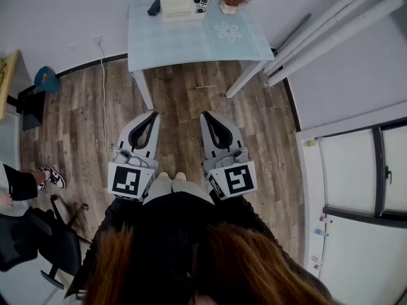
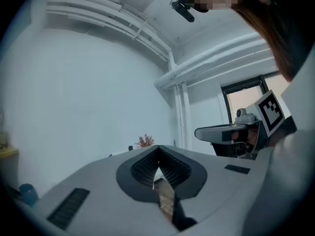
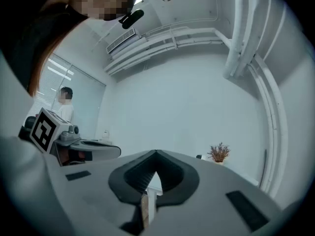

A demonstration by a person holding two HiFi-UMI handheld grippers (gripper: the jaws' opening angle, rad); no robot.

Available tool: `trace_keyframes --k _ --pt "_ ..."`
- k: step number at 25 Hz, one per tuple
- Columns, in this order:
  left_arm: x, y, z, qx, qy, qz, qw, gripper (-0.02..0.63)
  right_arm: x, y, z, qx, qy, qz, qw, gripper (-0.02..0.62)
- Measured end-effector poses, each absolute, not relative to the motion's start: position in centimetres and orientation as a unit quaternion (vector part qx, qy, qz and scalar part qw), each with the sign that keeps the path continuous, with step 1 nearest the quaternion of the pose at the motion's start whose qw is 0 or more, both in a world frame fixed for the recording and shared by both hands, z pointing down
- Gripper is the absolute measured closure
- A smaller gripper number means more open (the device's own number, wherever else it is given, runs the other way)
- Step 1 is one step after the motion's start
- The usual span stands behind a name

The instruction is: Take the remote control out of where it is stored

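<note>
Over at the far edge of the table point(image 1: 191, 40), the remote control point(image 1: 202, 2) sits at the right end of a white holder point(image 1: 178, 8). Well short of it, the left gripper point(image 1: 154, 115) and right gripper point(image 1: 205, 115) are both clenched on nothing. The smart play is to close in, open one pair of jaws, pinch the remote's narrow sides and lift clear. Its long axis seems to run from far edge to near edge, but which end leads is too small to tell.
</note>
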State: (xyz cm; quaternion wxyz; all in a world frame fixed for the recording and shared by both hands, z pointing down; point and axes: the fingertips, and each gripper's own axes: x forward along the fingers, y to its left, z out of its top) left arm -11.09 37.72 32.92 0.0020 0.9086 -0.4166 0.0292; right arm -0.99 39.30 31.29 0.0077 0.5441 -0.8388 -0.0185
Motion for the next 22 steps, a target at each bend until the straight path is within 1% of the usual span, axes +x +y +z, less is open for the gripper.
trace_keyframes --k 14,22 --pt "-8.2 36.7 33.6 0.906 -0.421 0.037 0.000 0.607 1.8 38.1 31.3 0.535 -0.844 -0.019 -0.007 0.580" --pt "-8.6 34.5 34.4 0.896 -0.441 0.043 0.005 0.607 3.1 36.1 32.2 0.527 -0.850 -0.010 -0.007 0.580"
